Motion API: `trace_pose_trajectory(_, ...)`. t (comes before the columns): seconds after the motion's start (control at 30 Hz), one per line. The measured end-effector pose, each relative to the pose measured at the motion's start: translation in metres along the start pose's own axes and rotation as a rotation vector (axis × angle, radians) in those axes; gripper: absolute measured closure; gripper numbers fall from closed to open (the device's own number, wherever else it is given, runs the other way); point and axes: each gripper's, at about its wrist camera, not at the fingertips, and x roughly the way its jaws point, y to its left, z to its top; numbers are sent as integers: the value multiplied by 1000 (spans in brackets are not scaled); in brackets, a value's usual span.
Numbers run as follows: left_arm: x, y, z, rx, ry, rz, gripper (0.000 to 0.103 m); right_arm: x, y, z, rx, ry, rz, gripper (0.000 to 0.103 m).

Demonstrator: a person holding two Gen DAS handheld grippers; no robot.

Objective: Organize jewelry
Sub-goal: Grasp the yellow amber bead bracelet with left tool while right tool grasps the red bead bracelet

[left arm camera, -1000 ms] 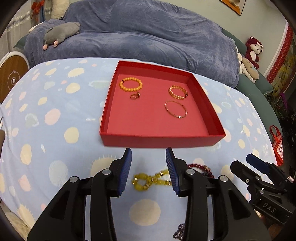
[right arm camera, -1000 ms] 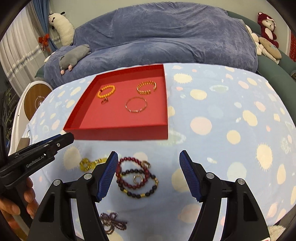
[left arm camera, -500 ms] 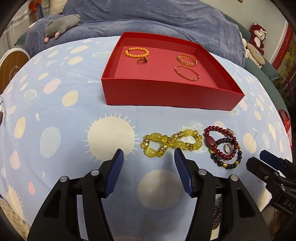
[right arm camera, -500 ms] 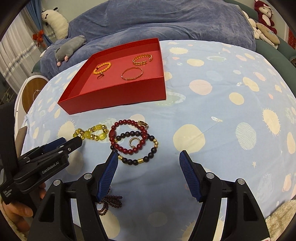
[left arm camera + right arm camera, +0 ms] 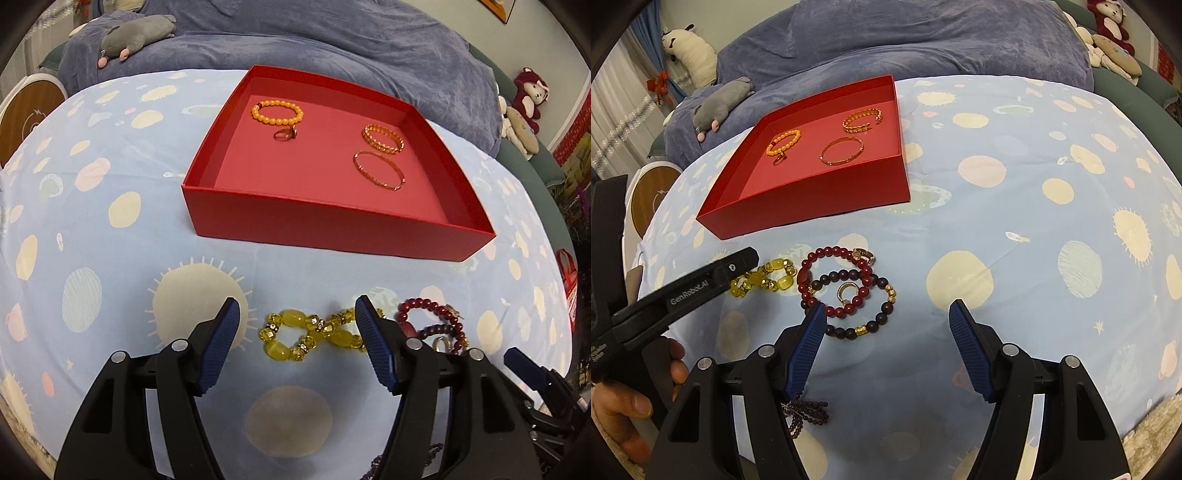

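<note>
Now the left gripper sits lower and closer to the cloth than half a second ago, its blue pads spread wide apart and gripping nothing. The yellow bead bracelet, twisted into a figure eight, lies between those pads on the blue spotted tablecloth; earlier it lay ahead of the tips, so the fingers have advanced around it, and the right-hand pad covers its right end. Whether the pads touch the beads cannot be told.

Beyond it stands the red tray, nearer and larger in the left view than before. Inside, nothing has shifted: the orange bead bracelet at the far left with a small ring just beside it, the gold link bracelet at the far right, the thin gold bangle just in front of that.

To the right of the yellow beads, the dark red bead bracelet overlaps a dark bead bracelet, with a small ring resting inside their loops. This pile looks unmoved.

The right gripper hovers with its jaws fully parted and empty, a little closer to that pile than before; its left pad now covers part of the overlapped beads. A purple bead strand lies behind that finger, nearest the camera.
</note>
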Motion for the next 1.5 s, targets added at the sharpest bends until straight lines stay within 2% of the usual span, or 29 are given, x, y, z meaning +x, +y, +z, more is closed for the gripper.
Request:
trace_pose_trajectory(0.17,-2,0,-15,81,-5,55,46,0,3,-1,-16,1,6,37)
trace_pose_trajectory(0.37,-18,17,-35,73,-1,54,49,0,10,-4,-31,6,18,37)
trace_pose_trajectory(0.47,-21,18,-37,66,-1,40,61,0,11,-5,-31,8,20,37)
trace_pose_trajectory(0.53,-20,15,-35,68,5,16,79,0,12,-6,-35,8,21,37)
trace_pose_trajectory(0.57,-19,13,-35,66,11,-7,84,-1,12,-6,-38,8,21,37)
trace_pose_trajectory(0.7,-18,8,-32,56,16,-47,94,2,13,-3,-42,10,23,37)
trace_pose_trajectory(0.87,-20,10,-30,57,1,-38,94,10,16,4,-53,14,26,40)
trace_pose_trajectory(1.17,-16,20,-28,35,8,-29,94,28,22,16,-67,28,38,54)
trace_pose_trajectory(1.23,-16,20,-28,30,8,-31,94,33,22,18,-69,36,40,61)
trace_pose_trajectory(1.37,-16,22,-27,22,7,-38,94,37,21,20,-68,40,43,68)
trace_pose_trajectory(1.5,-15,22,-27,20,3,-40,94,39,19,21,-61,46,53,88)
